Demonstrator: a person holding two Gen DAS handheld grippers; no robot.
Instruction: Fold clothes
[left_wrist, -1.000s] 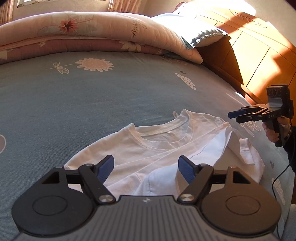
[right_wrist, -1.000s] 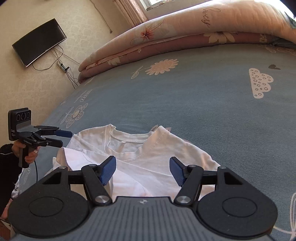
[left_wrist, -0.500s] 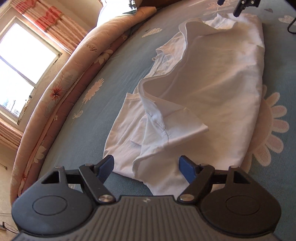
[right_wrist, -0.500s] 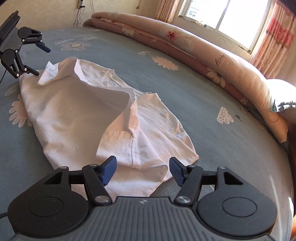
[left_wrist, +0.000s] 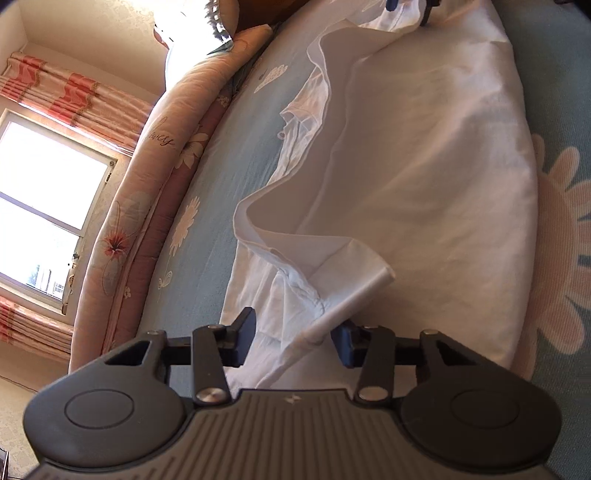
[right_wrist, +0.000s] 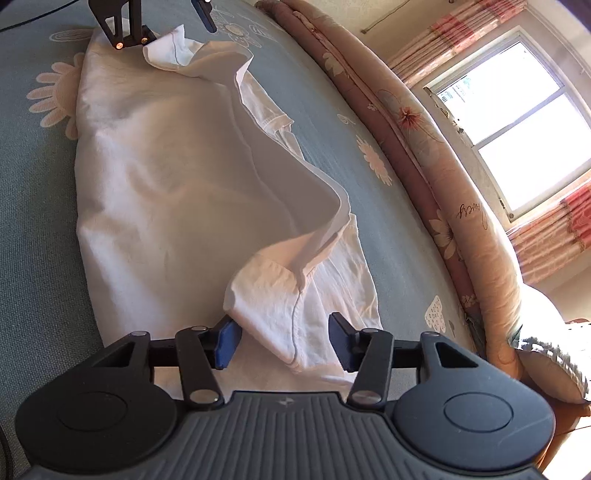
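Note:
A white T-shirt lies partly folded on the blue flowered bedsheet, one half turned over lengthwise. My left gripper sits low at the near end in the left wrist view. Its jaws are closing around the turned-over corner and rolled hem, and the pads do not clearly press on the cloth. In the right wrist view my right gripper is at the opposite end, its jaws closing around the folded sleeve. The left gripper shows there at the far end, straddling a raised corner.
A rolled pink floral quilt runs along the far side of the bed. Behind it are a bright window and striped curtains. A pillow and a wooden headboard lie at one end. The bedsheet stretches wide beside the shirt.
Both grippers came down to the shirt's two ends and rolled over. Their jaws narrowed from wide open, with the turned-over edge now between them.

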